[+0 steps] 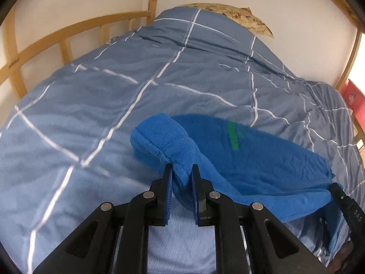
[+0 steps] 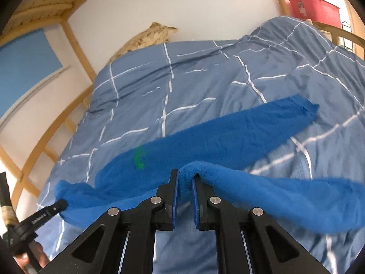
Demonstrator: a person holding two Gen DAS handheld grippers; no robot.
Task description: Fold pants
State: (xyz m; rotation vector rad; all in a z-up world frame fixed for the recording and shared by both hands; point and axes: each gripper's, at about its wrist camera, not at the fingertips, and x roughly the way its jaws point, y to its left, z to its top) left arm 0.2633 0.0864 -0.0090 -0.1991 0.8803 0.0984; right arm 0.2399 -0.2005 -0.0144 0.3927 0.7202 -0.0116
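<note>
Bright blue fleece pants (image 1: 246, 159) with a small green mark (image 1: 233, 135) are held up over a bed. My left gripper (image 1: 181, 171) is shut on the waistband end of the pants. My right gripper (image 2: 185, 178) is shut on a fold of the pants (image 2: 228, 134) further along. One leg stretches out to the far right over the duvet, another hangs at the lower right. The left gripper's finger (image 2: 49, 212) shows at the lower left of the right wrist view, the right gripper's finger (image 1: 344, 203) at the lower right of the left wrist view.
A blue duvet with white grid lines (image 1: 114, 114) covers the bed. A patterned pillow (image 1: 239, 16) lies at the wall. Wooden bed rails (image 1: 57, 36) run along the left side. A red box (image 2: 312, 6) stands beyond the bed's far right.
</note>
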